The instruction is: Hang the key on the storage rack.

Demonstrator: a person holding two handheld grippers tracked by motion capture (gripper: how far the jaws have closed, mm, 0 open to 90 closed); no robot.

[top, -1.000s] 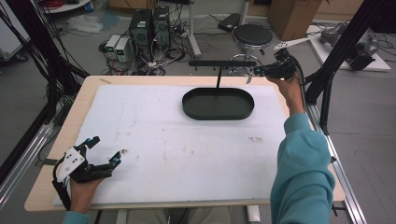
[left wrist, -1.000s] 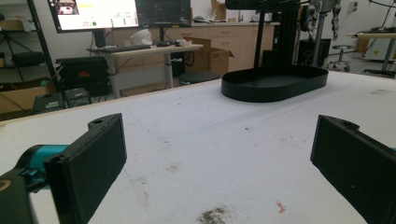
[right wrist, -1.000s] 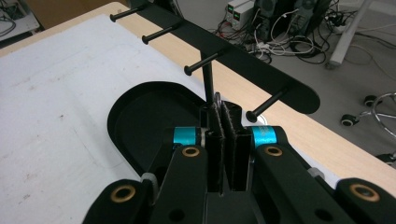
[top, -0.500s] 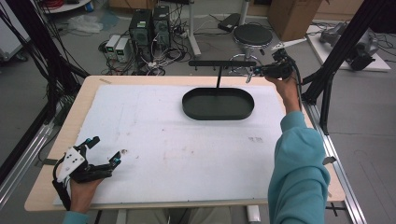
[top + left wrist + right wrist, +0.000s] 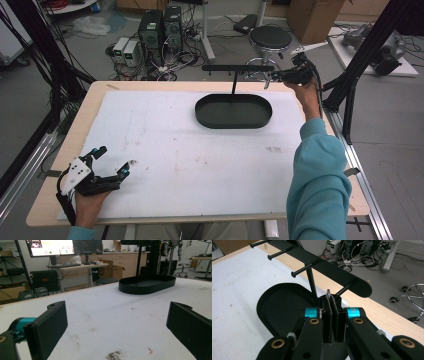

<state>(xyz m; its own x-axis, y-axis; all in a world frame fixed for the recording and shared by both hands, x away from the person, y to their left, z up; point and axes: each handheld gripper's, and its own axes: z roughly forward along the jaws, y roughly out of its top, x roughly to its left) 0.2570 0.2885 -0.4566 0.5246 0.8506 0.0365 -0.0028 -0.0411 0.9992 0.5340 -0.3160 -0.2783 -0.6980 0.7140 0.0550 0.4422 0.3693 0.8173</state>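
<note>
Two grippers, one black rack
Right gripper (image 5: 333, 305) jaws pinch a small metal ring (image 5: 328, 293) beside the rack's pegged bar (image 5: 329, 267); left gripper (image 5: 112, 162) jaws spread over the surface (image 5: 200, 150).

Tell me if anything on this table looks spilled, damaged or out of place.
Only the white foam table cover stands out: brownish stains and scuffs dot it near the left gripper. The black oval tray stand sits upright and undamaged.

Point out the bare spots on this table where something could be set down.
The white mat lies bare from the left tool across to the teal sleeve, and from the black oval tray down to the near edge. It is crowded at the far right, where the right tool is raised beside the peg rack standing in the tray.
</note>
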